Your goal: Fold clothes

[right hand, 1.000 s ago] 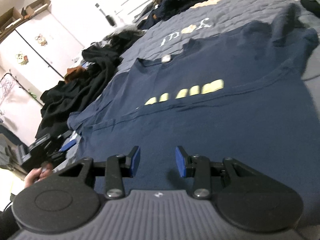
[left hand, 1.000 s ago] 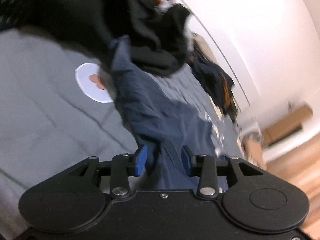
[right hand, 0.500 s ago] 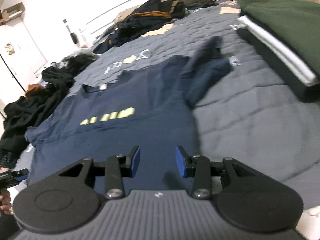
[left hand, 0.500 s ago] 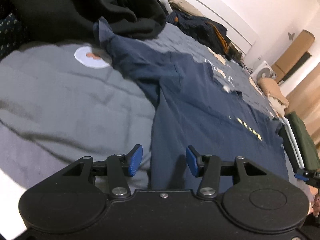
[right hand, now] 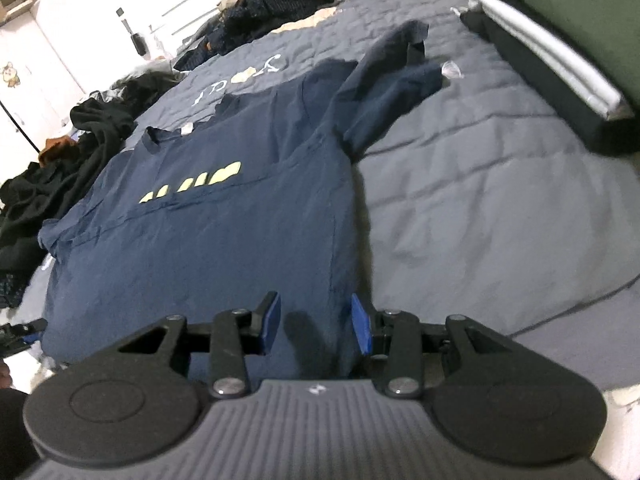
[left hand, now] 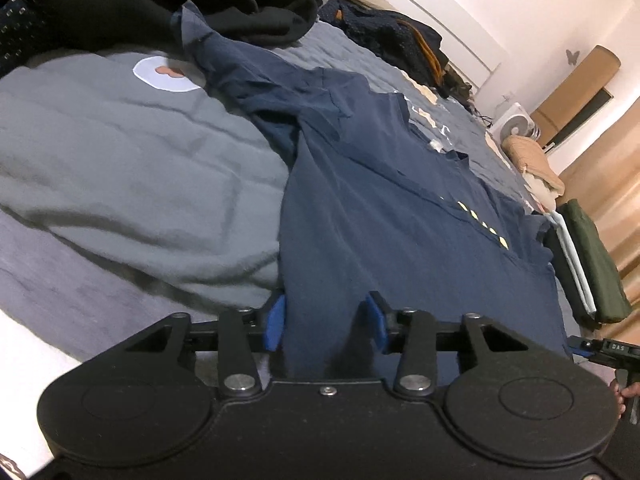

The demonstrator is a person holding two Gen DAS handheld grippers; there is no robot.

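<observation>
Shirt (right hand: 224, 232), navy with yellow print, lies spread flat on the grey quilt (right hand: 500, 184), its hem nearest both grippers. The left gripper (left hand: 325, 326) sits at the shirt's near left corner; its jaws are closing with the hem cloth between the blue pads (left hand: 276, 322), which do not visibly pinch it. The right gripper (right hand: 314, 328) sits at the near right corner, jaws parted and released, the shirt's side edge running between them untouched.

In the left wrist view, a grey blanket (left hand: 120, 152) with a pale round patch lies just left of the shirt, and a hand on the other gripper shows at the right edge. Farther off, the right sleeve (right hand: 384, 92) angles away across the quilt. A stack of folded clothes (right hand: 560, 36), green on top, rests to the far right. A heap of black clothes (right hand: 48, 184) lies at the far left, touching the left sleeve. More dark clothes (right hand: 288, 4) are piled along the far wall.
</observation>
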